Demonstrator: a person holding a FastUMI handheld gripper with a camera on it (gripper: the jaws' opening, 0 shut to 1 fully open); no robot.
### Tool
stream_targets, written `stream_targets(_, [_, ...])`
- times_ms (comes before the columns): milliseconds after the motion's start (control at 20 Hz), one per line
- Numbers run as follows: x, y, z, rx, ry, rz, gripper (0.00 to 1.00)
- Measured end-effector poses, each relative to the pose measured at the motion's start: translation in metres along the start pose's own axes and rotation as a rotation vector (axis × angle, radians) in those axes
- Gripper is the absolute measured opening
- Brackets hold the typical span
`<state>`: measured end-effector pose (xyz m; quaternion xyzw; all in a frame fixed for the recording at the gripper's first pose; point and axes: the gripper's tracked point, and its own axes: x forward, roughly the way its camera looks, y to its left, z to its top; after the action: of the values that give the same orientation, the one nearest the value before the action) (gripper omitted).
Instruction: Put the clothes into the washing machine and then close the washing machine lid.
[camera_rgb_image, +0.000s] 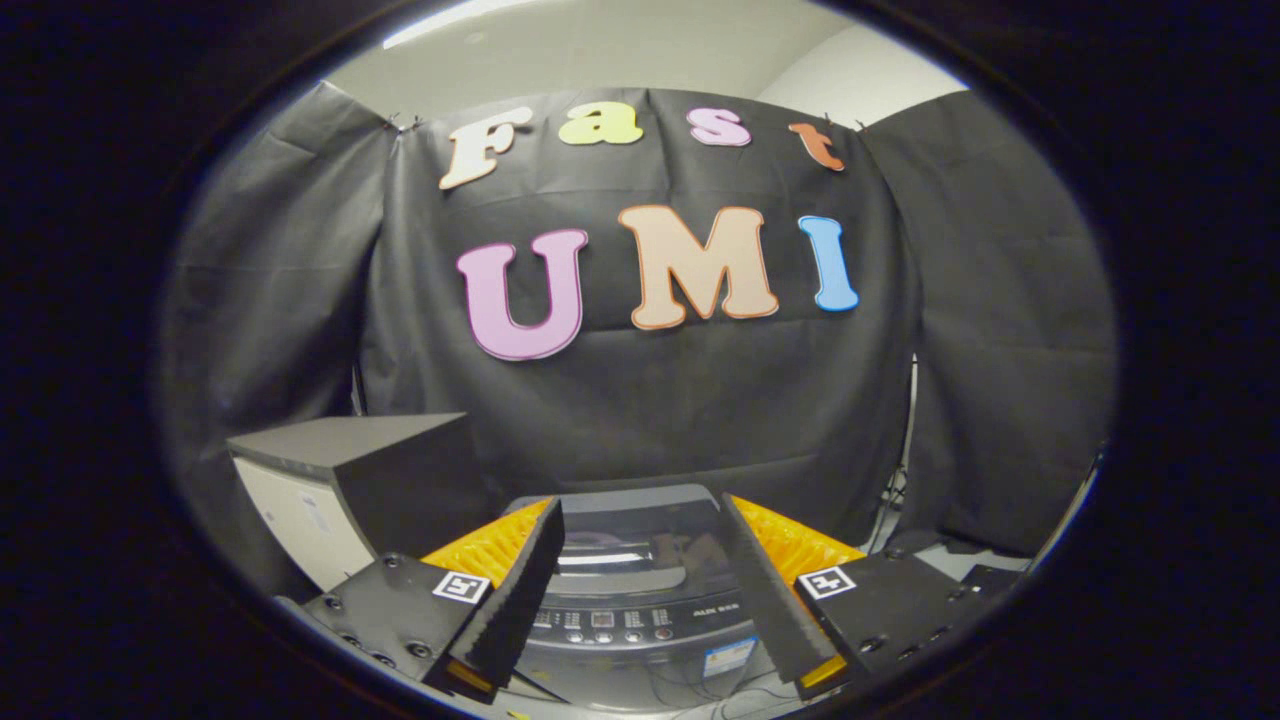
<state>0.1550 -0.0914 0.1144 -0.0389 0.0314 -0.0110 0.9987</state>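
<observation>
Hand-held gripper (640, 520) fingers apart, empty; washing machine (640, 600) beyond them, lid (630, 535) down.

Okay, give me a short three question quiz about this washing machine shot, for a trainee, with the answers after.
1. True or false: the washing machine lid is down.
2. The claw is: A) open, holding nothing; B) shut on clothes; C) shut on the lid.
3. Fill in: beside the machine, beyond one finger, stands a dark-topped ____.

Key: 1 true. 2 A. 3 cabinet, or box; which one is hard to tell.
</observation>
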Motion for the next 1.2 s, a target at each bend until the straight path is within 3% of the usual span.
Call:
stream_targets(1000, [-0.059,0.052,0.003,-0.054,-0.065,0.196,0.96])
stream_targets(1200, [-0.056,0.035,0.002,-0.035,-0.056,0.165,0.96])
